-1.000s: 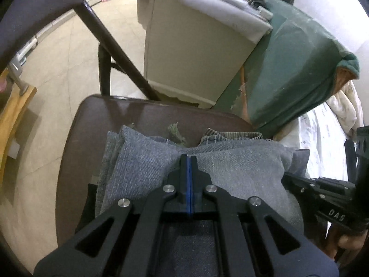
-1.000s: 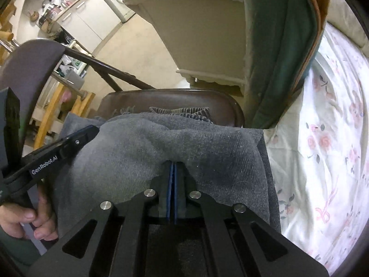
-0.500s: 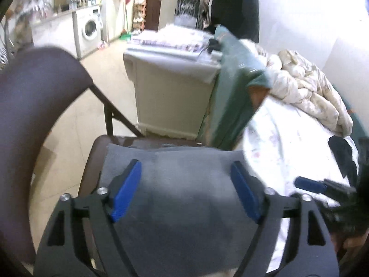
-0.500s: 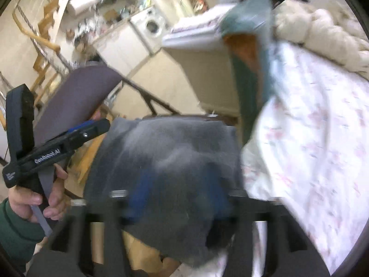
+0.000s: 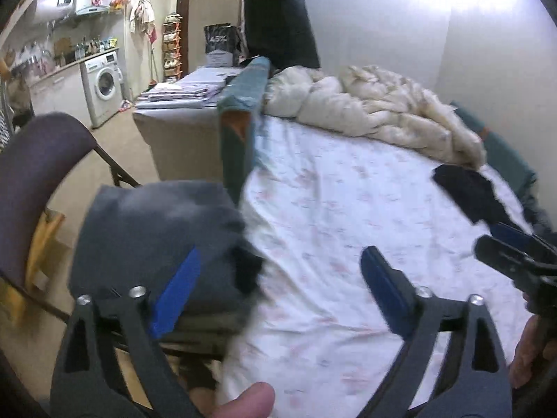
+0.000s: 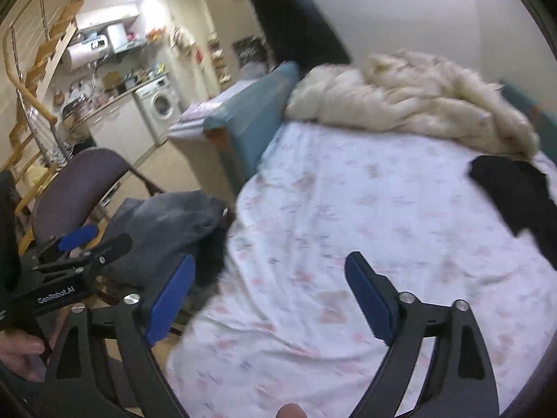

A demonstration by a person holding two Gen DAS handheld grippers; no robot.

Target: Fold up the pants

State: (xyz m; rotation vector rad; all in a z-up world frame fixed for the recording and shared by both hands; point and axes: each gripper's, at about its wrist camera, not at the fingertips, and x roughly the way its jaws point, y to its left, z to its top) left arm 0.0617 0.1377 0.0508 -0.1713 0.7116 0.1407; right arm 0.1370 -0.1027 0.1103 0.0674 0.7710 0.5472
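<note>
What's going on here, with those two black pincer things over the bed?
A person is folding pants with a handheld gripper in each hand. A folded grey pair sits on the chair beside the bed. The left gripper and right gripper hold nothing, and their jaws are opening. Both now point over the flowered sheet, where a dark garment lies near the rumpled duvet, possibly next.

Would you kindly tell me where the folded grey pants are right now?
The folded grey pants lie on the dark brown folding chair, left in both wrist views, beside the floral-sheeted bed.
</note>
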